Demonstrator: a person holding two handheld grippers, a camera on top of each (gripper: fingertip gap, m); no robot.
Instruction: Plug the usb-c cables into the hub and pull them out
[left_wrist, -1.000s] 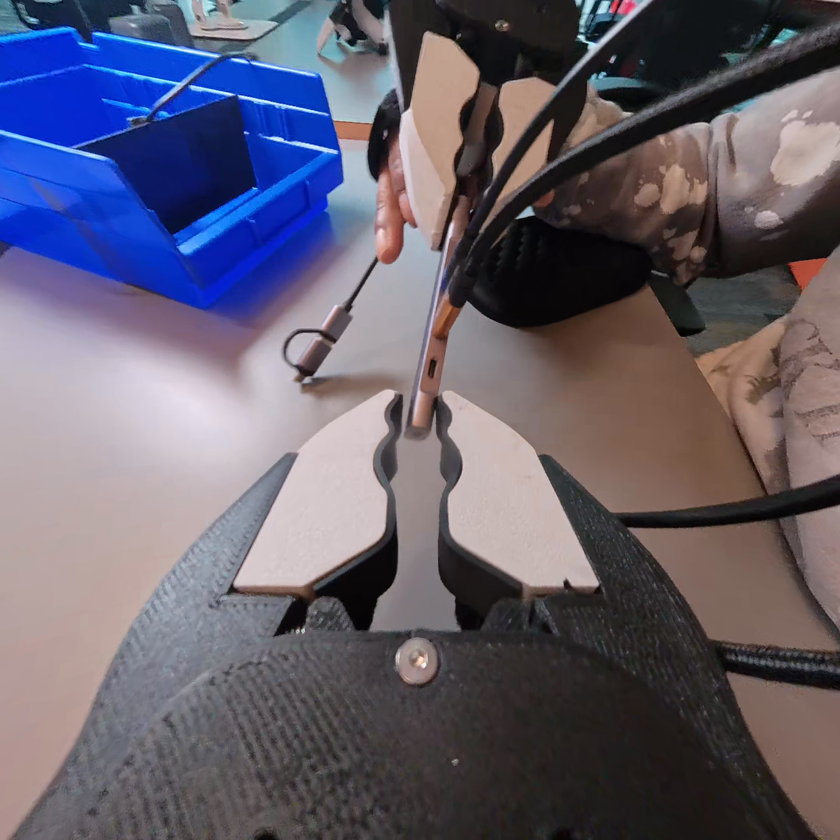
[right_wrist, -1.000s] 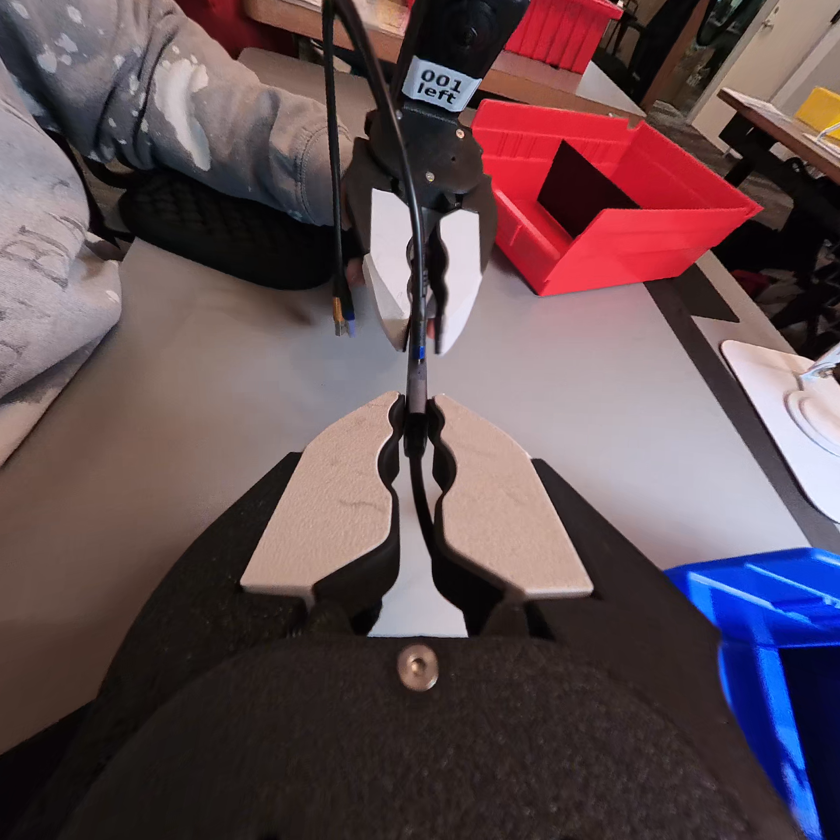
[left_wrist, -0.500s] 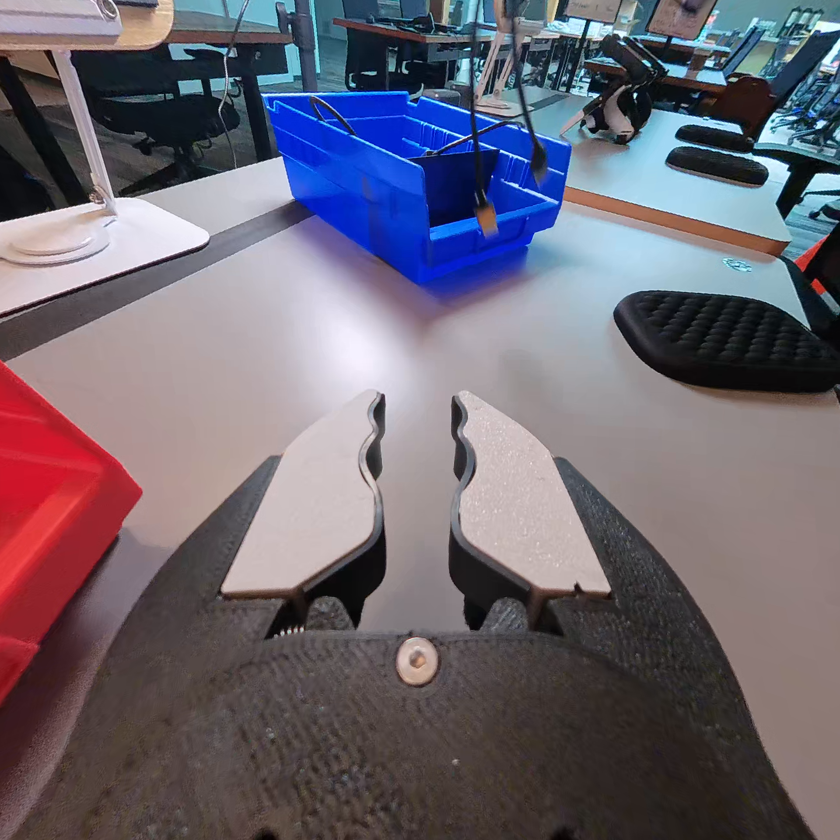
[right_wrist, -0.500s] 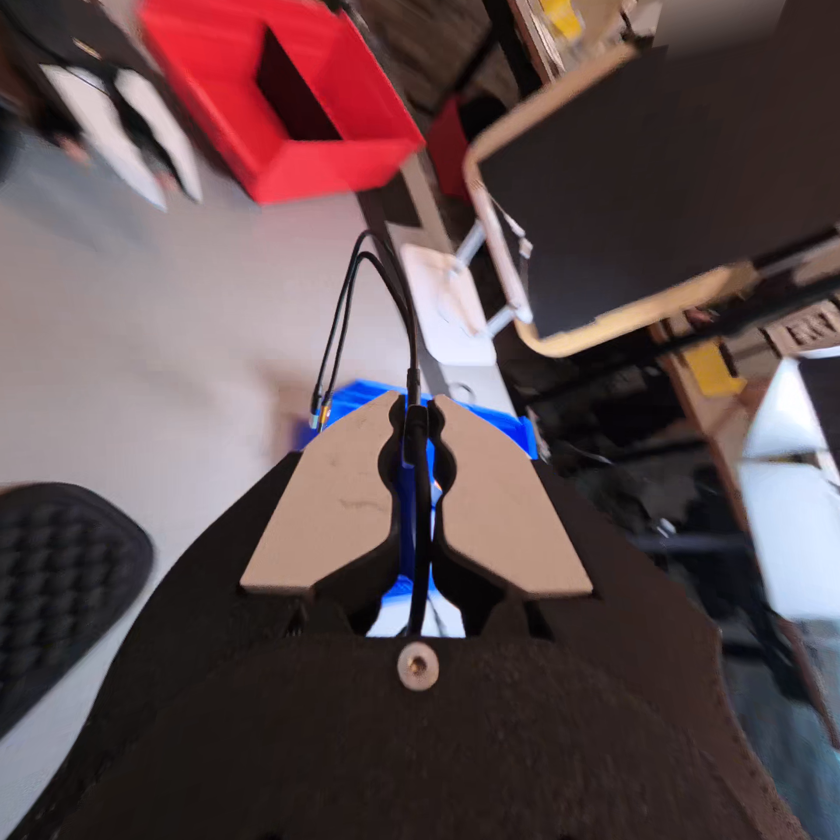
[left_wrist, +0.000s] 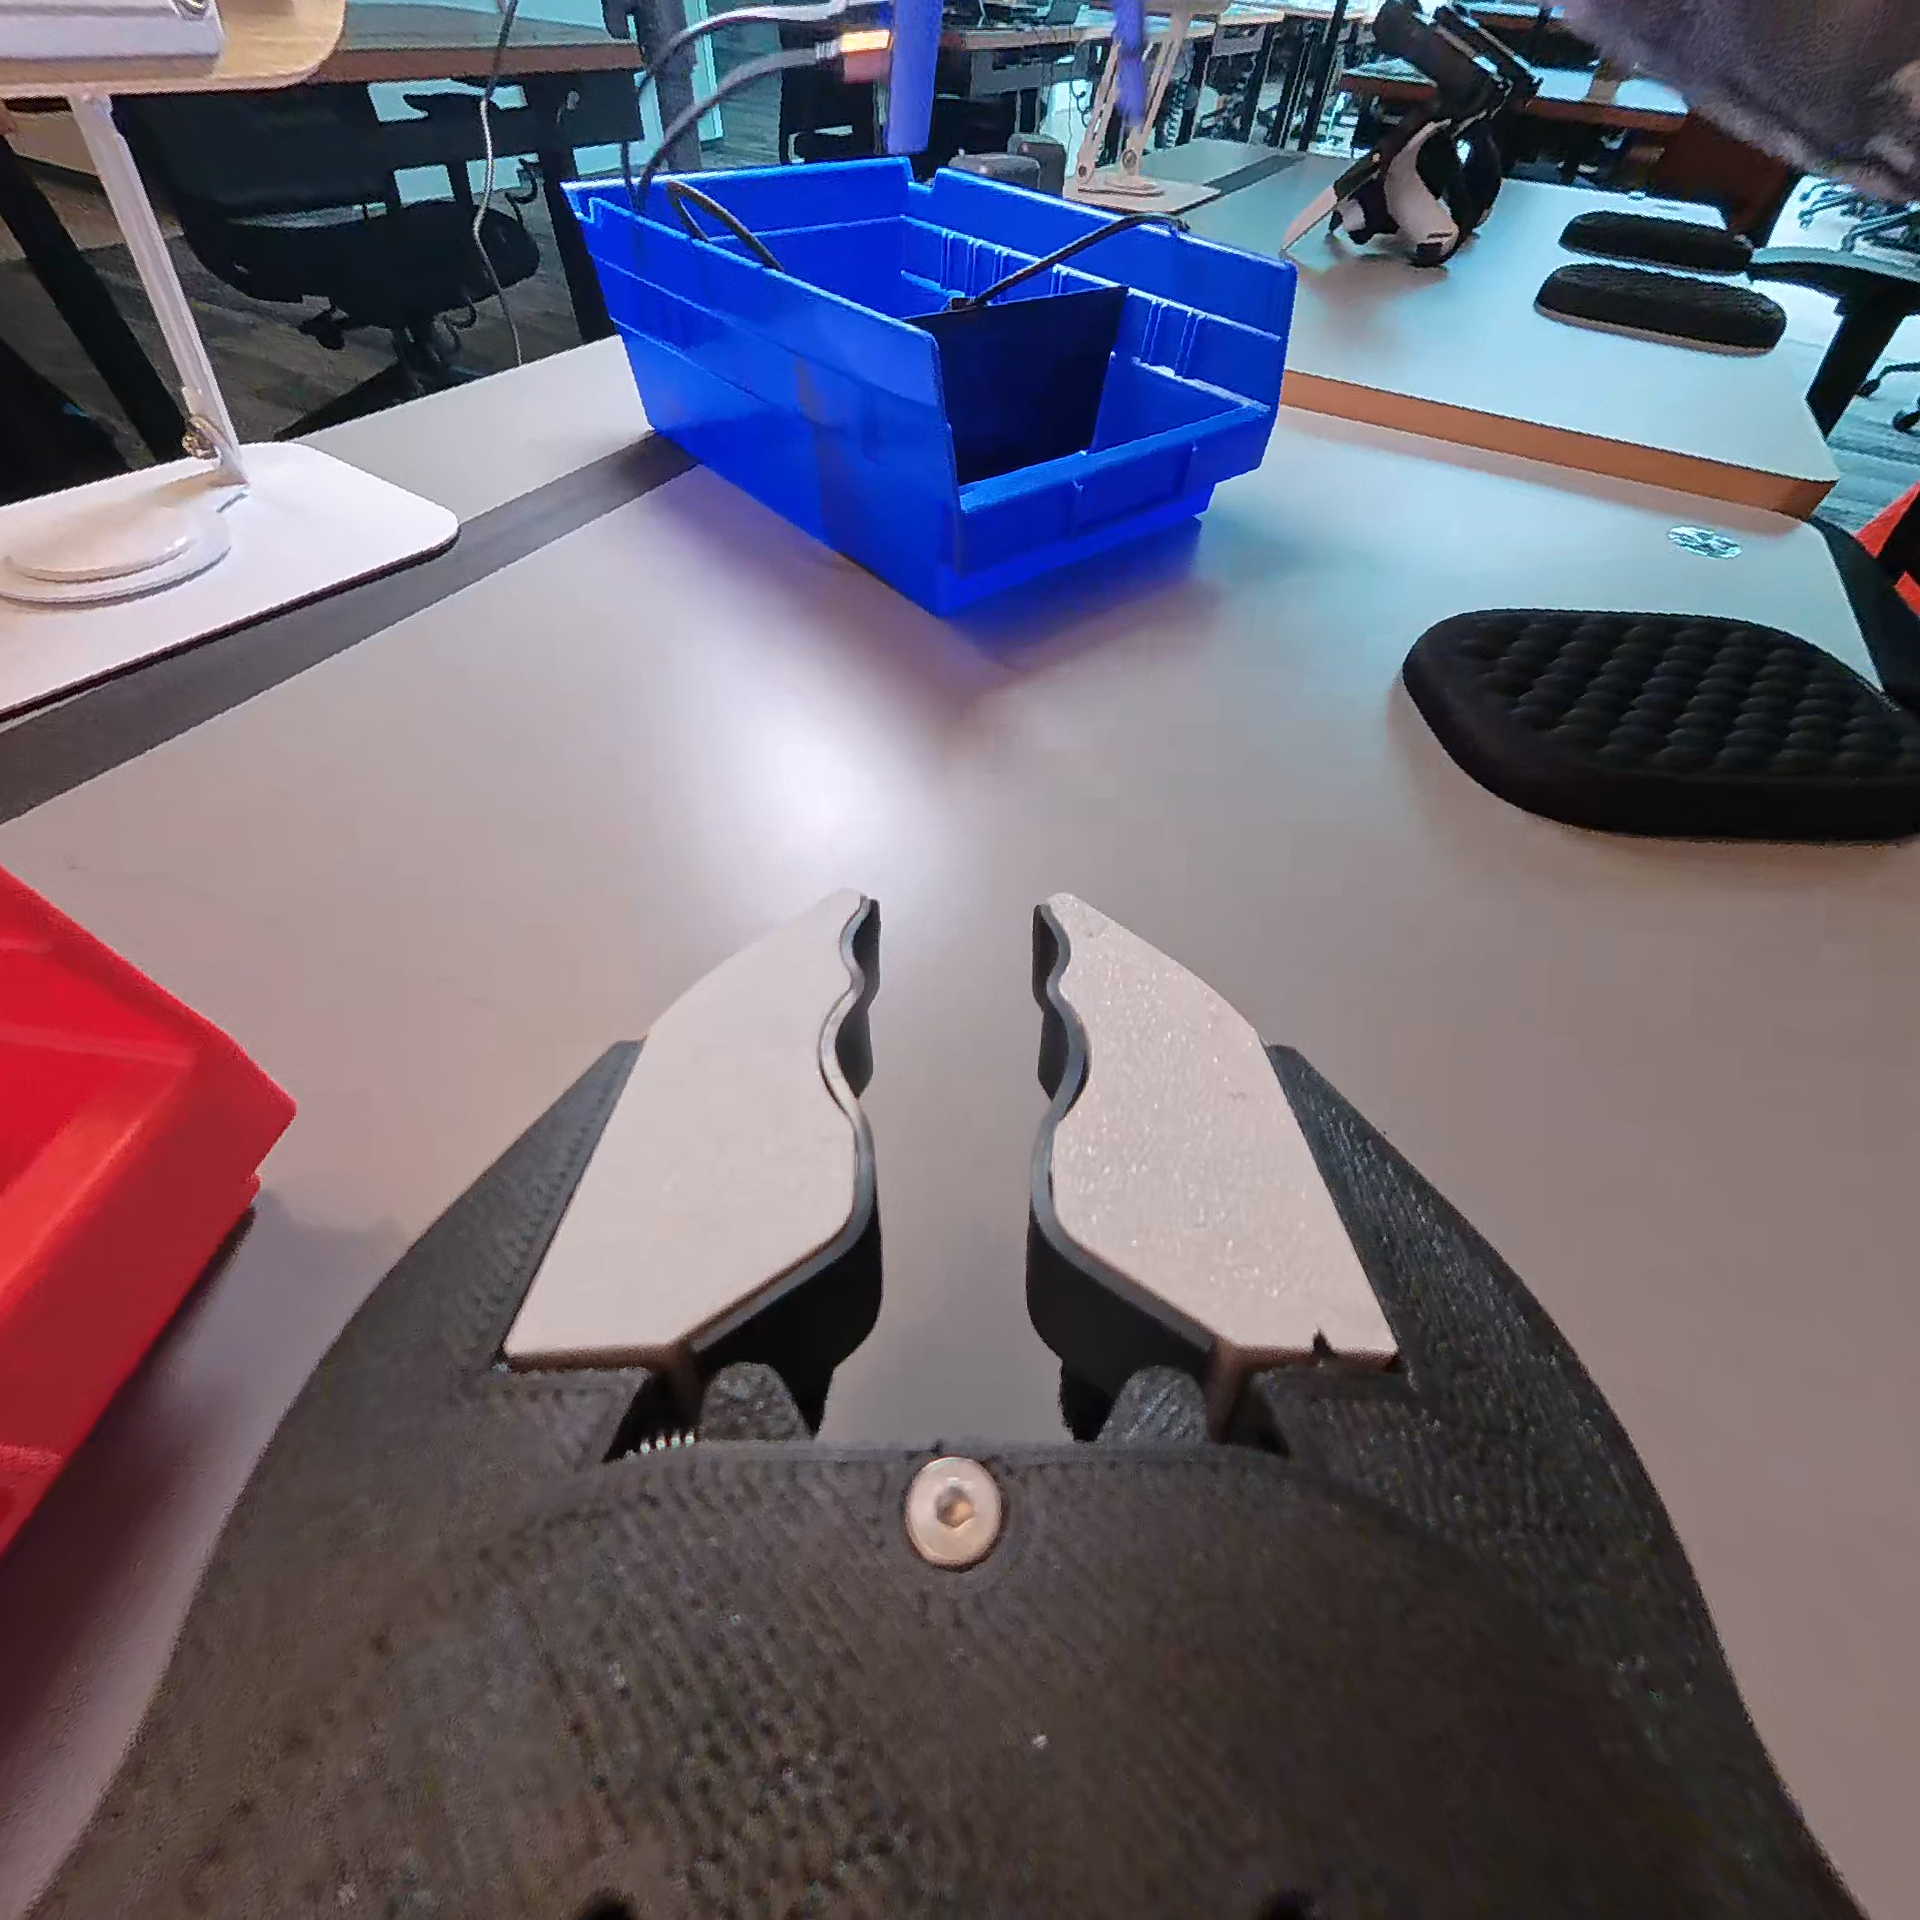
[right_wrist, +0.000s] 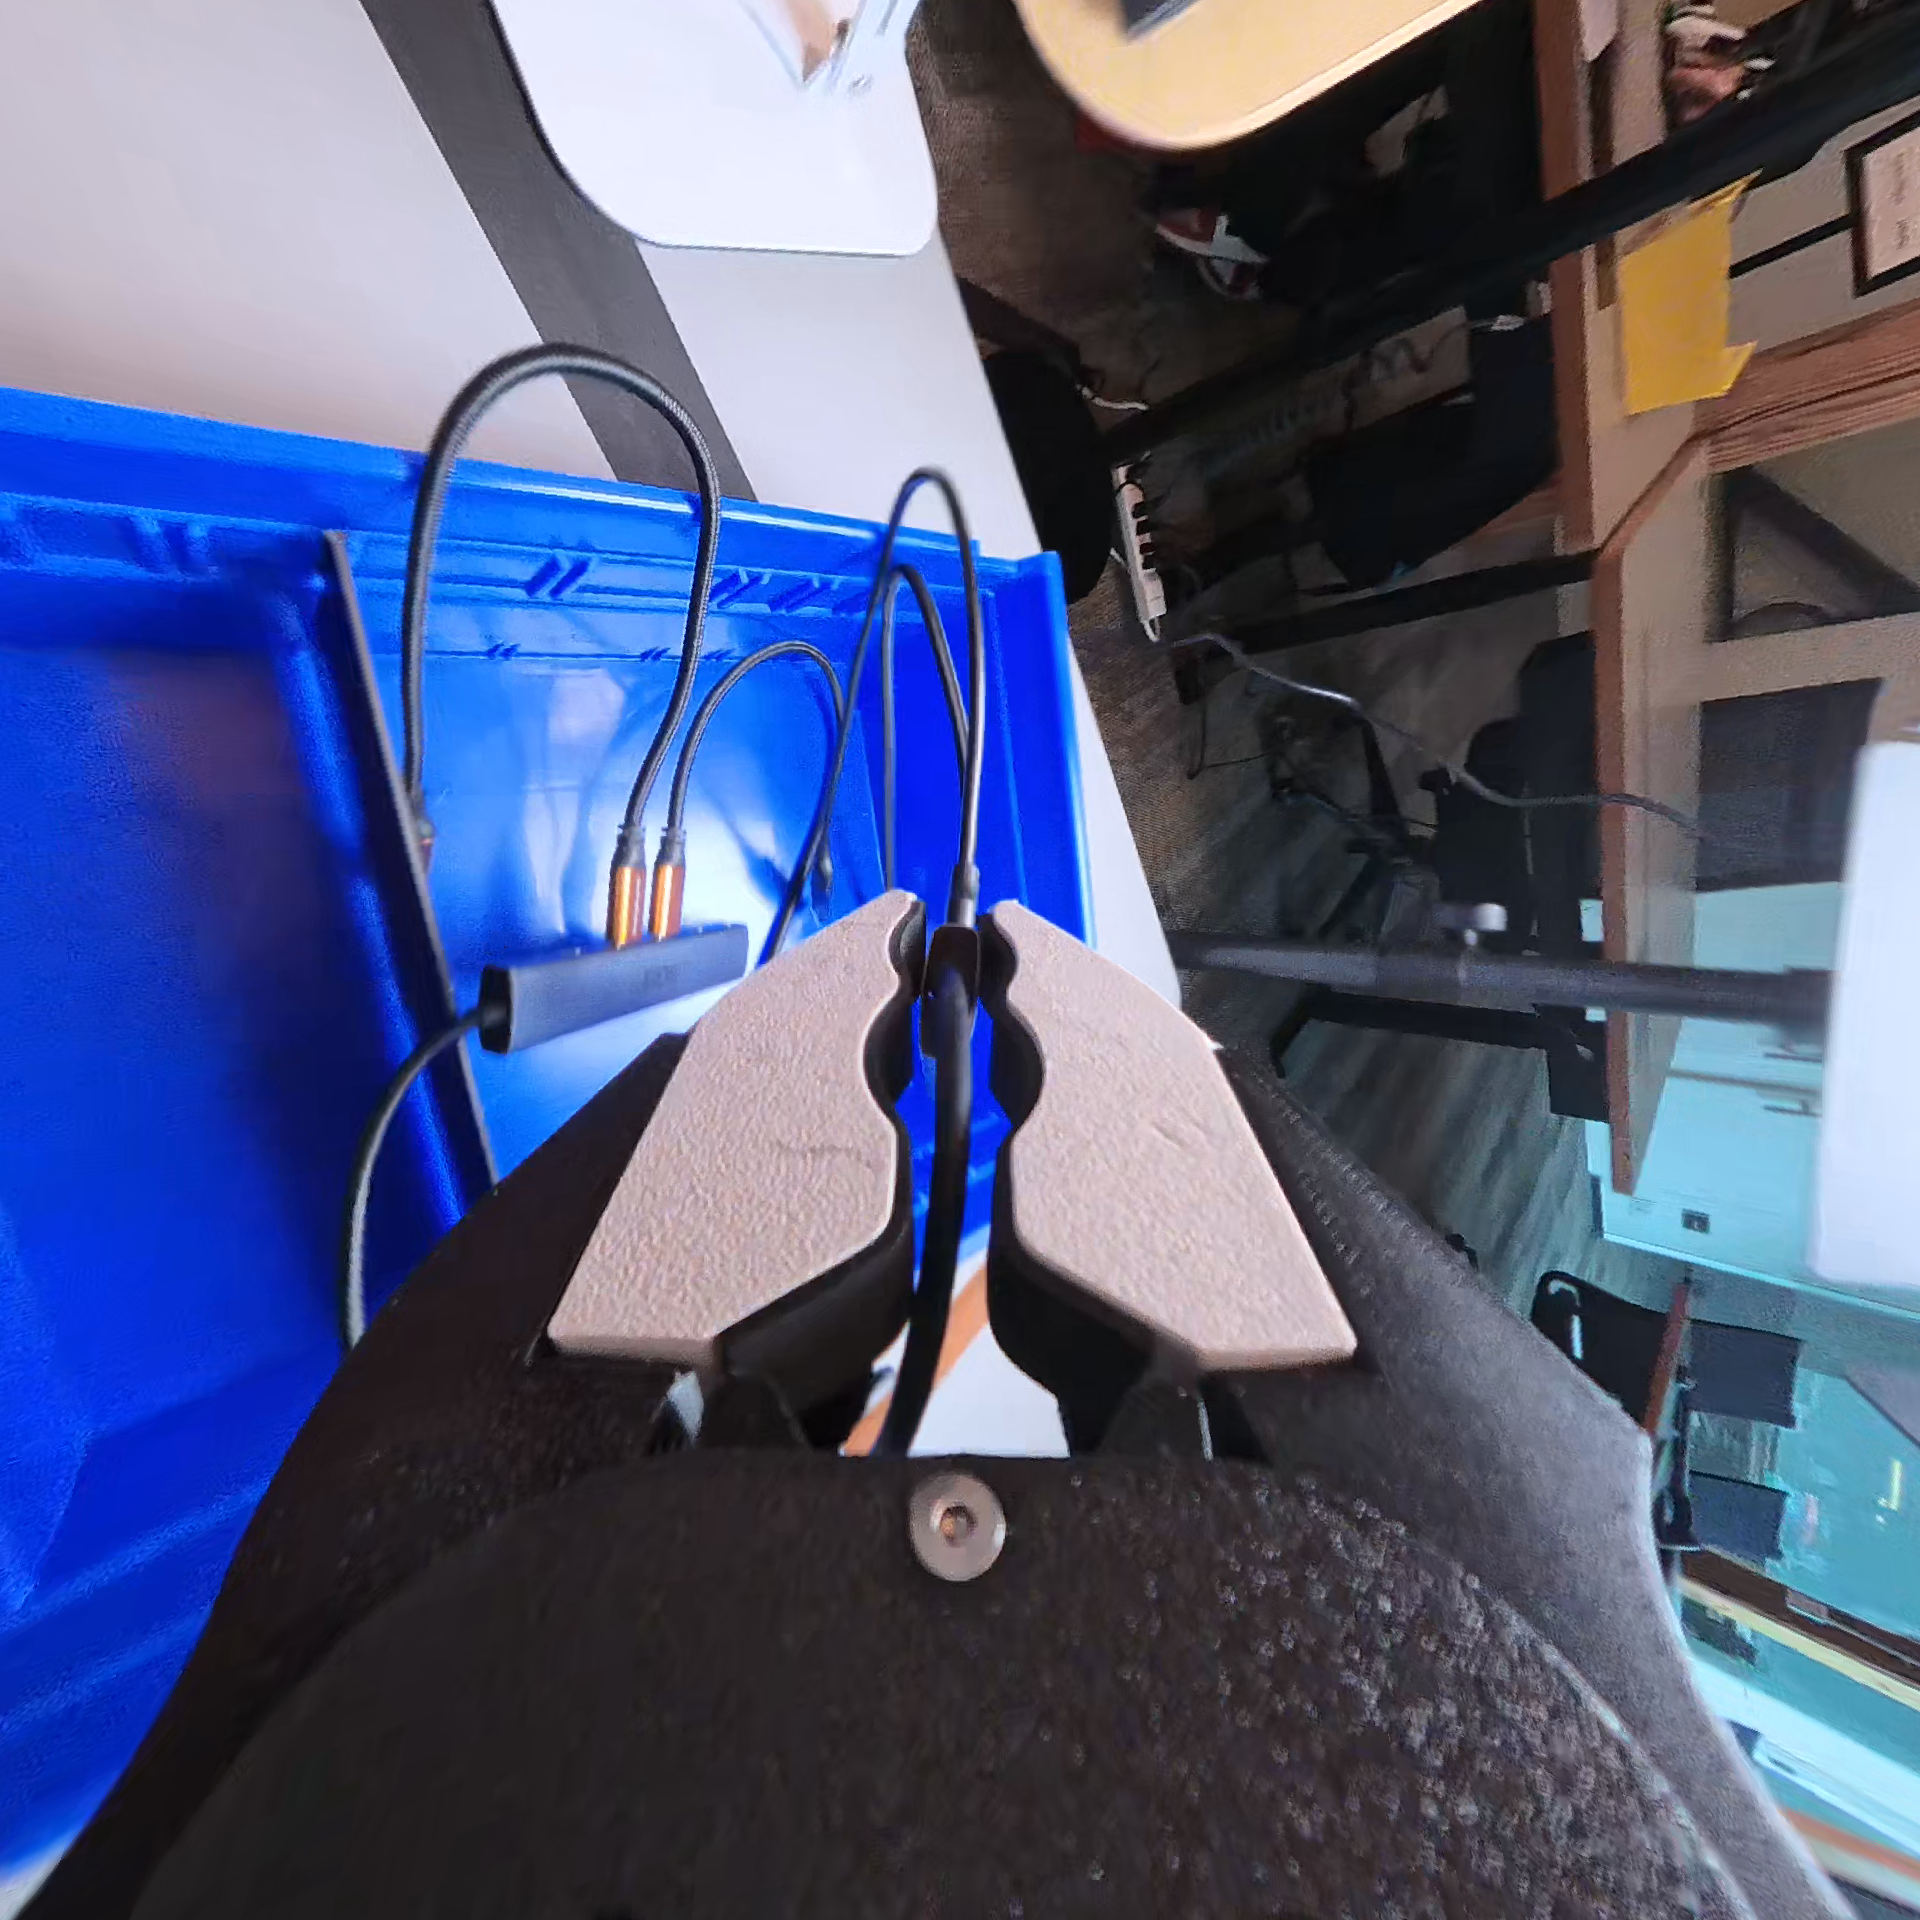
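Left tongs spread, holding nothing, low over bare grey surface. Right tongs pinching a black cable above the blue bin by the surface's far edge. Hub hanging over the bin, two orange-tipped plugs seated.

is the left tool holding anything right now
No, the left tool is open, with only the bare grey table showing between its fingers.

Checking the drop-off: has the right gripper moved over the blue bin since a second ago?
Yes. The right gripper, shut on a black cable, went from above the table to above the blue bin.
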